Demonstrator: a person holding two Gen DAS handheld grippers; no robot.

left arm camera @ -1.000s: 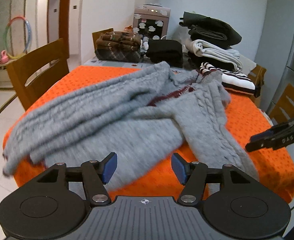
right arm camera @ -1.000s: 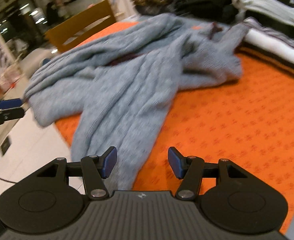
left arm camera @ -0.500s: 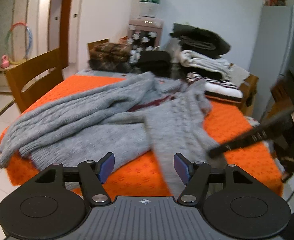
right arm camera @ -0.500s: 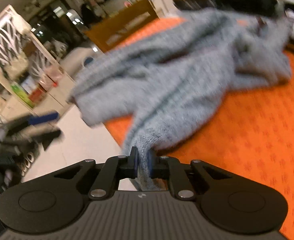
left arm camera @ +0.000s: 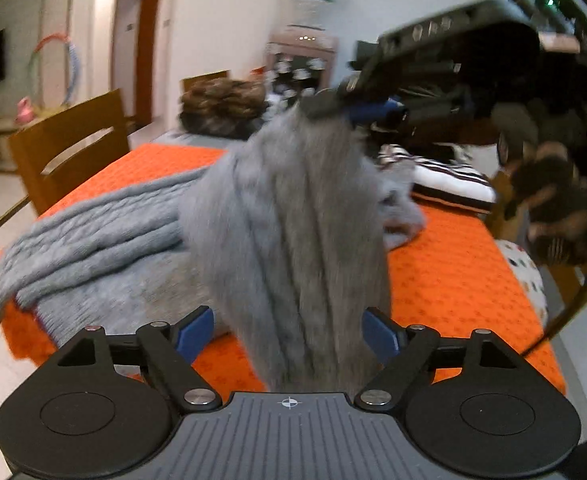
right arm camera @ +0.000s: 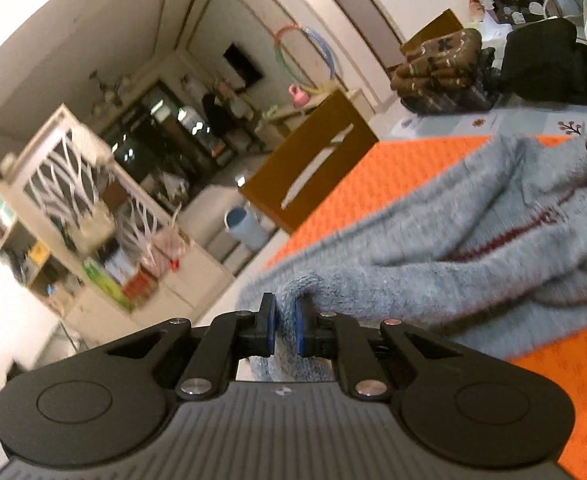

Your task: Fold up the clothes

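A grey cable-knit sweater (left arm camera: pixel 105 236) with a dark red trim lies crumpled on the orange tablecloth (left arm camera: pixel 453 280). My right gripper (right arm camera: pixel 284 330) is shut on a sleeve end of the grey sweater (right arm camera: pixel 433 276) and holds it raised; in the left wrist view the right gripper (left arm camera: pixel 357 110) is at the upper right, with the sleeve hanging down from it. That hanging sleeve (left arm camera: pixel 305 248) falls between the jaws of my left gripper (left arm camera: pixel 289 330), which are opening wide; the blue pads (left arm camera: pixel 195 330) stand clear of the cloth.
Folded clothes are stacked at the table's far end: a brown patterned pile (left arm camera: pixel 221 108), a black pile (right arm camera: pixel 545 64) and a striped one (left arm camera: pixel 449 178). A wooden chair (left arm camera: pixel 69 148) stands at the left side. A water dispenser (left arm camera: pixel 305 40) is behind.
My right gripper closed on the sleeve end at the table's near edge and lifted it high. The left gripper's jaws widened, and the lifted sleeve now hangs between them.
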